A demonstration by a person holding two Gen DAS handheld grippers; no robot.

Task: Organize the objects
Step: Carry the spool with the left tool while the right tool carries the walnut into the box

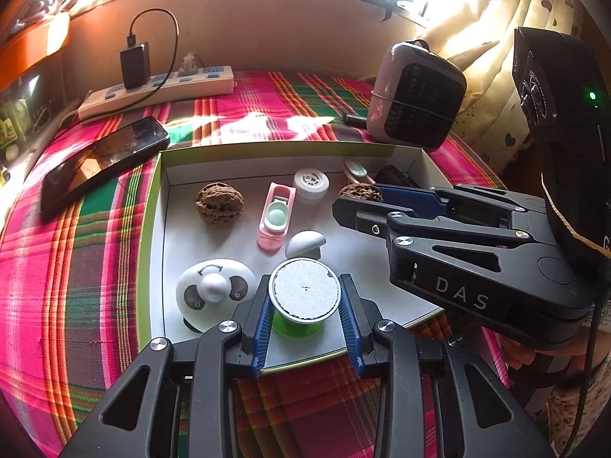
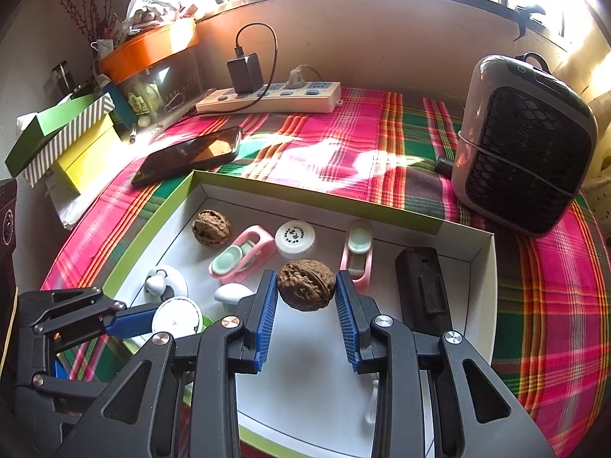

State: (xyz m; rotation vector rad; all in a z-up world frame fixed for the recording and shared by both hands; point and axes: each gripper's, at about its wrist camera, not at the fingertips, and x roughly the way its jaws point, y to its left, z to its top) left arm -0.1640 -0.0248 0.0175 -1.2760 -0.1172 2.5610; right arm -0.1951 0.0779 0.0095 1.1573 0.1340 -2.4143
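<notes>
Both grippers are loaded up over the green-edged white cardboard box tray point(image 2: 450, 225).

The left gripper point(image 1: 305, 315) has its blue ribbed pads clamped partway closed on the sides of a green spool with a white round cap point(image 1: 304, 294), standing upright near the tray's front edge with its axis vertical. The right gripper point(image 2: 306, 297) pinches a brown wrinkly walnut point(image 2: 305, 284), jaws fairly narrow, the nut's long axis running across between the pads and lifted over the tray floor. A second brown walnut point(image 2: 211, 227) sits in the far left corner, beside a pink and mint toy point(image 2: 240, 257).
</notes>
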